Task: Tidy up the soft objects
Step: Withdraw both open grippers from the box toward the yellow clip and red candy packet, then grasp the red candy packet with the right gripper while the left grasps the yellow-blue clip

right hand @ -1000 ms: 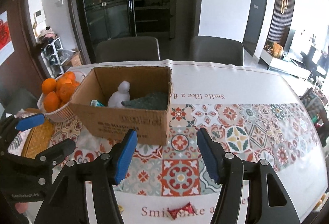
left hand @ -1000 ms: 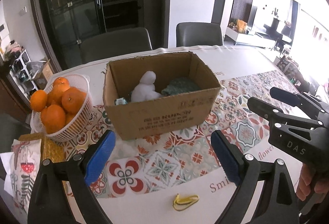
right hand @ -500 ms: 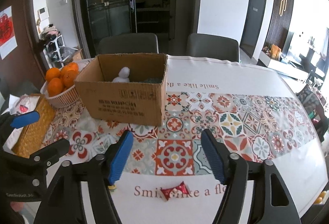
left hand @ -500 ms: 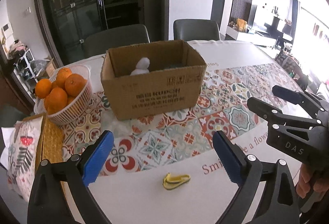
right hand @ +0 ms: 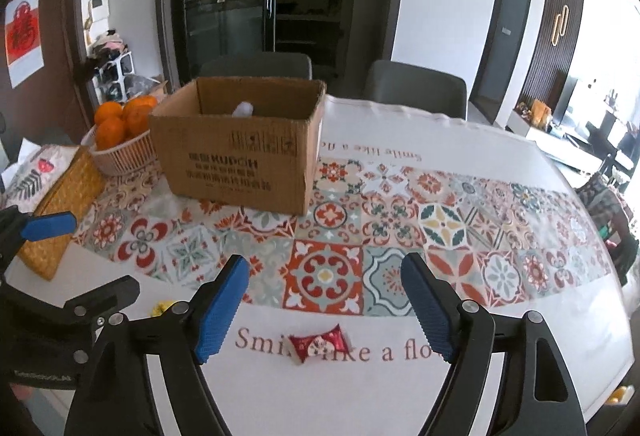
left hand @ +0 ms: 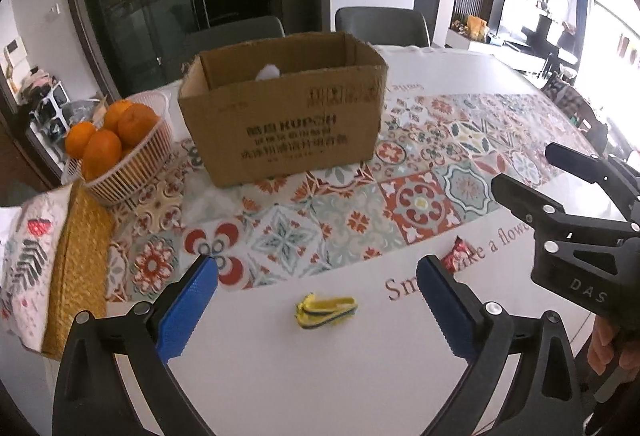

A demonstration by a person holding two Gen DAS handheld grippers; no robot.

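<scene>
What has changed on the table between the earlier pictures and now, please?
Both hand-held grippers pulled back from the cardboard box and sank toward the table, their jaws opening wider. The left hand-held gripper now frames the yellow item, the right hand-held gripper the red wrapper. Nothing was grasped; the box and orange basket stayed put.

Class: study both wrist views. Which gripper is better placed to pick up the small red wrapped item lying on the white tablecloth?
Right. The small red wrapped item lies centred between the right gripper's open blue pads, while the left gripper frames the yellow striped item instead.
</scene>
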